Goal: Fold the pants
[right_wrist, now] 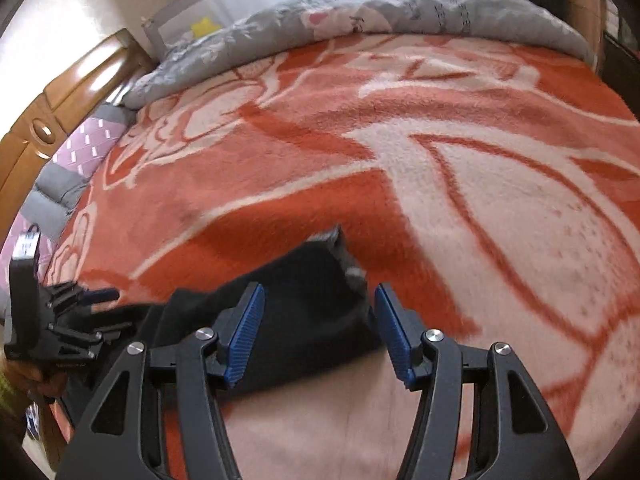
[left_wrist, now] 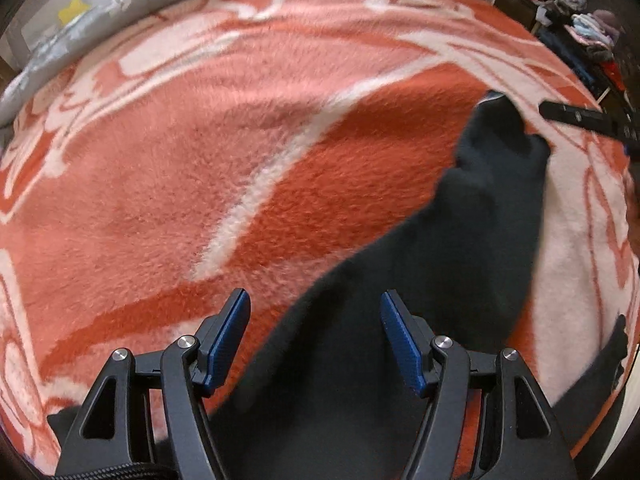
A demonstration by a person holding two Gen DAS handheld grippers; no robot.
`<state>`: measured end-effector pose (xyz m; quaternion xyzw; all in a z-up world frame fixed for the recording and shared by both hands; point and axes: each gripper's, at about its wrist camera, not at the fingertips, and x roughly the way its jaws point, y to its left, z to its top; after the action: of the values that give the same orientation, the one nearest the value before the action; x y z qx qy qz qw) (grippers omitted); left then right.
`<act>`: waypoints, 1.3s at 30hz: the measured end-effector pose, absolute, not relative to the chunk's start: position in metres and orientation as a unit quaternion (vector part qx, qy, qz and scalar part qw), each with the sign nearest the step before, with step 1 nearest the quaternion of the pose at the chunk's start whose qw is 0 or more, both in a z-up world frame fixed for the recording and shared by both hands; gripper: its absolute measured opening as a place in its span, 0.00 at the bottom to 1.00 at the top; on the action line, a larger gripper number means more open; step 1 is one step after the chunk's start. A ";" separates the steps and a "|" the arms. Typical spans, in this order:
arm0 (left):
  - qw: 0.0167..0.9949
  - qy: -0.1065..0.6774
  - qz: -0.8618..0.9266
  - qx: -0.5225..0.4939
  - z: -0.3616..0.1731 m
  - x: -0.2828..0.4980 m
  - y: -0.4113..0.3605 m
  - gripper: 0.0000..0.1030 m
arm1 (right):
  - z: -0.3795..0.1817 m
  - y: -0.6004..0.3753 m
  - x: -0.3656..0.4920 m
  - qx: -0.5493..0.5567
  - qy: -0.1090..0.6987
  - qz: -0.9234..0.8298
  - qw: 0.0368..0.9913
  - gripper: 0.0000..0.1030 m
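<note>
Pants [left_wrist: 460, 264]: dark garment lying on the orange-and-white blanket [left_wrist: 224, 168], bunched, its far end pointing toward the blanket's right edge in the left wrist view.
Left gripper [left_wrist: 315, 336]: jaws spread, holding nothing, poised over the near part of the fabric.
Right gripper [right_wrist: 319, 328]: jaws spread, empty, poised over a folded corner of the cloth.
Step in hand (judged): taking hold for a fold.
Method advised: pinch both layers at an edge, lift together, lay flat, smooth out wrinkles.
Risk: fleece nap may drag the fabric.
</note>
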<state>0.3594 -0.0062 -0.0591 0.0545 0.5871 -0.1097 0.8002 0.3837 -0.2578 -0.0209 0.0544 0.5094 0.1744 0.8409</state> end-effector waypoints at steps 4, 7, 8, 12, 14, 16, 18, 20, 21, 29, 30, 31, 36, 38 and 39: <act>0.779 0.613 -0.132 0.033 -0.079 0.367 0.001 0.66 | -0.041 -0.254 0.413 0.071 0.524 0.185 0.829 0.58; 0.783 0.606 -0.138 0.028 -0.082 0.366 0.004 0.64 | -0.059 -0.250 0.428 0.085 0.541 0.184 0.816 0.56; 0.784 0.604 -0.142 0.026 -0.082 0.365 0.005 0.60 | -0.063 -0.250 0.429 0.085 0.542 0.188 0.814 0.46; 0.782 0.597 -0.179 0.020 -0.078 0.360 0.005 0.17 | -0.054 -0.251 0.412 0.070 0.523 0.196 0.827 0.07; 0.790 0.586 -0.177 0.036 -0.073 0.351 0.004 0.08 | -0.037 -0.258 0.395 0.065 0.497 0.212 0.839 0.07; 0.799 0.571 -0.183 0.037 -0.063 0.339 0.006 0.07 | -0.021 -0.267 0.378 0.066 0.479 0.223 0.846 0.06; 0.809 0.555 -0.194 0.024 -0.049 0.321 0.010 0.05 | -0.001 -0.286 0.352 0.070 0.456 0.229 0.857 0.06; 0.817 0.539 -0.206 0.019 -0.034 0.299 0.012 0.05 | 0.012 -0.303 0.334 0.078 0.444 0.231 0.862 0.06; 0.821 0.532 -0.207 0.022 -0.027 0.287 0.012 0.05 | 0.019 -0.316 0.319 0.087 0.436 0.233 0.865 0.06; 0.830 0.509 -0.227 -0.001 -0.002 0.197 -0.010 0.05 | 0.025 -0.357 0.215 0.094 0.421 0.244 0.868 0.06; 0.830 0.508 -0.229 0.002 -0.003 0.187 -0.012 0.05 | 0.022 -0.361 0.199 0.095 0.423 0.243 0.868 0.06; 0.830 0.508 -0.229 0.005 -0.004 0.180 -0.014 0.05 | 0.019 -0.363 0.191 0.096 0.425 0.243 0.867 0.06; 0.830 0.508 -0.229 0.006 -0.007 0.140 -0.024 0.05 | 0.004 -0.374 0.141 0.102 0.437 0.232 0.863 0.05; 0.832 0.504 -0.231 0.008 -0.006 0.129 -0.027 0.05 | 0.003 -0.375 0.126 0.102 0.436 0.229 0.864 0.05; 0.834 0.502 -0.231 0.009 -0.005 0.125 -0.027 0.05 | 0.004 -0.375 0.120 0.101 0.435 0.227 0.865 0.05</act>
<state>0.1248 -0.0275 -0.0052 0.0095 0.5017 -0.2311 0.8335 0.1199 -0.3755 0.0042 0.1005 0.4350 0.2272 0.8655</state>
